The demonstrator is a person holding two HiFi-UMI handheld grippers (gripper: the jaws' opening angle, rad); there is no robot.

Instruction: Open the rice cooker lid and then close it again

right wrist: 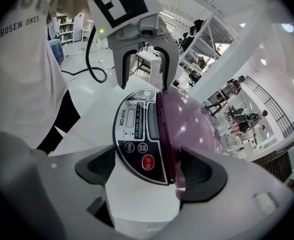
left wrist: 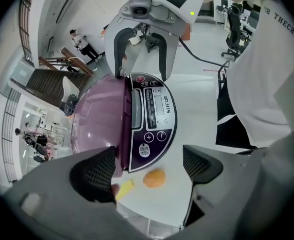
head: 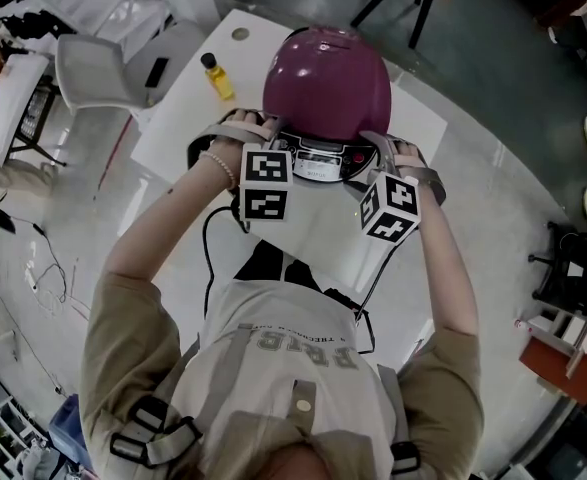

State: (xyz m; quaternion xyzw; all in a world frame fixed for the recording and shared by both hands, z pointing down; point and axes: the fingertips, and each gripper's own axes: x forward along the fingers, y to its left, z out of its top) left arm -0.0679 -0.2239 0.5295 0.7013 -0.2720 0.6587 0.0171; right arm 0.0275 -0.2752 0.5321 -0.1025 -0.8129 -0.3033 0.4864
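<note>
Rice cooker (head: 326, 98): shut, on desk (head: 183, 118), near me | my left tongs (left wrist: 147, 169), right tongs (right wrist: 148, 169): wide open, empty, flanking its near panel (right wrist: 136, 134) | lid (right wrist: 192, 124) likely rigid, slick, sprung; I'd press the near latch (right wrist: 152, 121).

On the rice cooker control panel (left wrist: 152, 119), a brand word in white capitals runs just beside the display (left wrist: 161, 104), on the side away from the lid; it starts SUF and ends R, the fourth letter unclear. Past one end of the display sit a round plus button (left wrist: 149, 137) and a round minus button (left wrist: 161, 135), then a small QR-code label (left wrist: 144, 150). Past the display's other end, a red button (right wrist: 148, 162) bears two Chinese characters, too small to read. Well away from the display, the person's white shirt (right wrist: 16, 49) carries CHOSEN ONES in dark capitals; the left gripper view shows THECHOSE on it
</note>
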